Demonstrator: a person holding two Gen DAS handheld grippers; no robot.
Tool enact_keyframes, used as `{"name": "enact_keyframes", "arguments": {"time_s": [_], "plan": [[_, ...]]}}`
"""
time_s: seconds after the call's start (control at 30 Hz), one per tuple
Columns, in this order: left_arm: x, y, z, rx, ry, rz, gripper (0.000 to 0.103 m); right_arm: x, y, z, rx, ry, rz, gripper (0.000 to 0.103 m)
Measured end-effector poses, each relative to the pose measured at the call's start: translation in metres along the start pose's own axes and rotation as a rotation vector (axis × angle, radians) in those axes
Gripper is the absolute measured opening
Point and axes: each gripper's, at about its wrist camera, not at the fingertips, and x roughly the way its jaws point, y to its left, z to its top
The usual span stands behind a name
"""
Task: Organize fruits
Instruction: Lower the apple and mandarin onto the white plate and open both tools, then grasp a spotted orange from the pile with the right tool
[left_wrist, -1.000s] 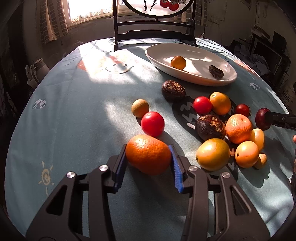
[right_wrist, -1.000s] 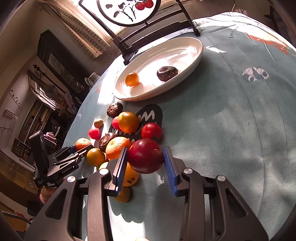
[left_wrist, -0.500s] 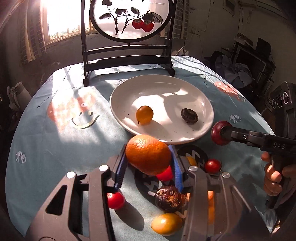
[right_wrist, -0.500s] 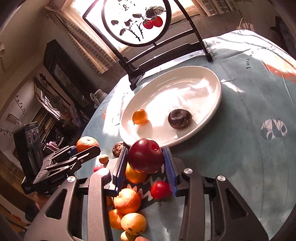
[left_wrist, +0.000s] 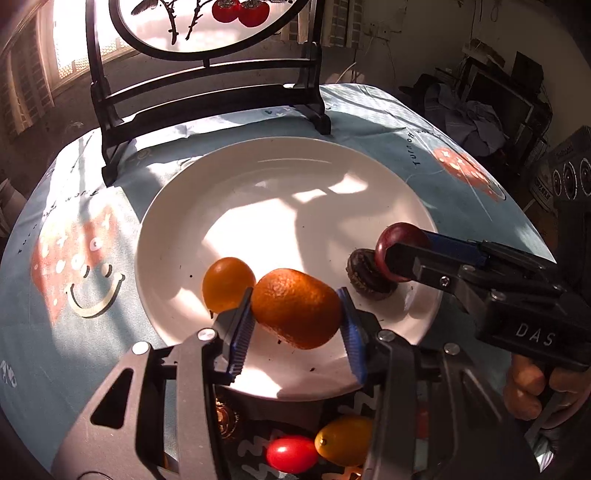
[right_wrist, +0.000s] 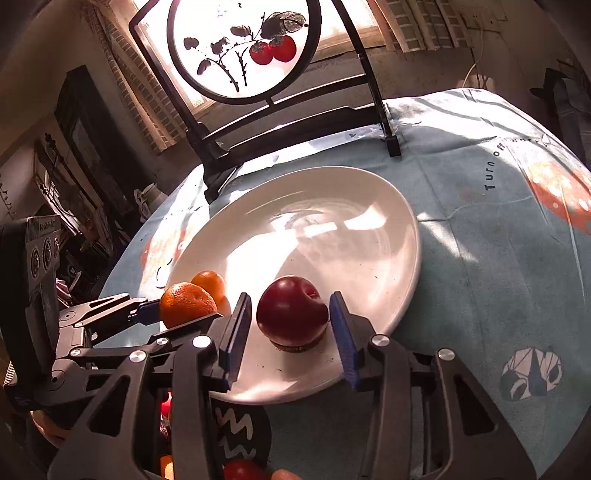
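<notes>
Change: both grippers, earlier over the loose fruit, now over the plate (left_wrist: 177, 206); jaws just opening.
Left gripper (left_wrist: 295, 325): orange (left_wrist: 295, 308) between pads, plate's 6 o'clock; grip unclear.
Right gripper (right_wrist: 291, 328): plum (right_wrist: 291, 314) loose between pads, plate's 5 o'clock.
Writing: "DAS", "Turn off".

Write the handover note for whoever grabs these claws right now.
Left claw: orange between its pads, low over the plate; whether it is gripped or released is unclear.
Right claw: jaws have just been opening, pads clear of the plum, which sits by the dark fruit on the plate.
Done: small orange fruit and dark fruit plated.
Left: free both claws, then plate the rest, e.g. the tomato and yellow fruit on the cloth.
</notes>
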Motion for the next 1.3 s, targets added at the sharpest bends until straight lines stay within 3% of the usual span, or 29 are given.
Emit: {"name": "enact_keyframes", "arguments": {"time_s": [0.03, 0.1, 0.3, 0.57, 0.7, 0.77, 0.87, 1.3], "plan": [[-0.003, 0.000, 0.000, 0.000, -0.009, 0.005, 0.061, -0.002, 0.002, 0.000, -0.006, 0.003, -0.008, 0.049], [-0.017, -0.001, -0.003, 0.015, -0.066, 0.052, 0.077, -0.009, 0.005, 0.000, -0.014, -0.009, -0.017, 0.050], [-0.071, 0.000, -0.031, 0.027, -0.176, 0.102, 0.098, -0.034, 0.025, -0.015, -0.066, -0.048, -0.061, 0.050], [-0.103, 0.024, -0.095, -0.085, -0.199, 0.080, 0.099, -0.069, 0.057, -0.061, -0.176, -0.080, -0.062, 0.050], [-0.105, 0.043, -0.118, -0.144, -0.172, 0.173, 0.099, -0.075, 0.066, -0.087, -0.262, -0.036, -0.061, 0.050], [-0.107, 0.050, -0.125, -0.173, -0.169, 0.211, 0.099, -0.076, 0.069, -0.097, -0.276, 0.010, -0.030, 0.050], [-0.109, 0.059, -0.132, -0.211, -0.155, 0.190, 0.099, -0.078, 0.074, -0.109, -0.286, 0.054, 0.020, 0.050], [-0.120, 0.065, -0.146, -0.220, -0.176, 0.202, 0.099, -0.073, 0.073, -0.126, -0.281, 0.150, 0.055, 0.050]]}}
